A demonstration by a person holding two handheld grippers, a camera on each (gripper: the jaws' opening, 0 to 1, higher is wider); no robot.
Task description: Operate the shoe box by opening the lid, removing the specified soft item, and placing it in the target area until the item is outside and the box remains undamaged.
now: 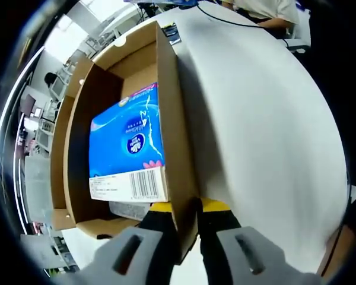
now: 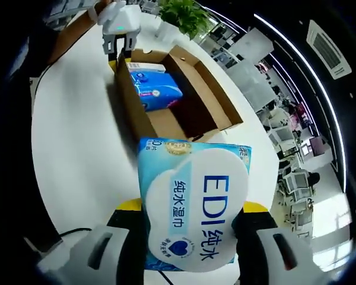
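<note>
The white surface [image 1: 267, 119] takes up most of both views, w/ a black cable [image 1: 231, 21] running across its far end by a seated person [image 1: 267, 12]. An office w/ desks and monitors lies beyond it, and a green plant [image 2: 184, 15] stands behind the box in the right gripper view.

The cardboard shoe box [image 1: 166, 107] sits open on the surface, lid off or folded back; can't tell which. Its long axis runs away from the left gripper's camera. In the right gripper view the box [image 2: 196, 95] lies beyond the held pack, long axis running diagonally up-left toward the left gripper.

Inside the box lies a blue tissue pack [image 1: 127, 148], long axis along the box, barcode end toward the left gripper. A smaller clear-wrapped item sits under its near end, too hidden to name. The same blue pack [image 2: 157, 89] shows in the right gripper view at the far end of the box.

The wet-wipe pack [image 2: 193, 205], light blue w/ a white cloud label, is outside the box, lifted above the surface just in front of the box's near end. Long axis runs upright in that view, top edge toward the box. It blocks the box's near wall from sight.

The right gripper [image 2: 193, 237] pinches the wet-wipe pack, one jaw on each side.

The left gripper [image 1: 187, 228] is pressed onto the box's side wall at the near corner, one jaw inside and one outside. In the right gripper view the left gripper [image 2: 120, 48] clamps the box's far wall.
</note>
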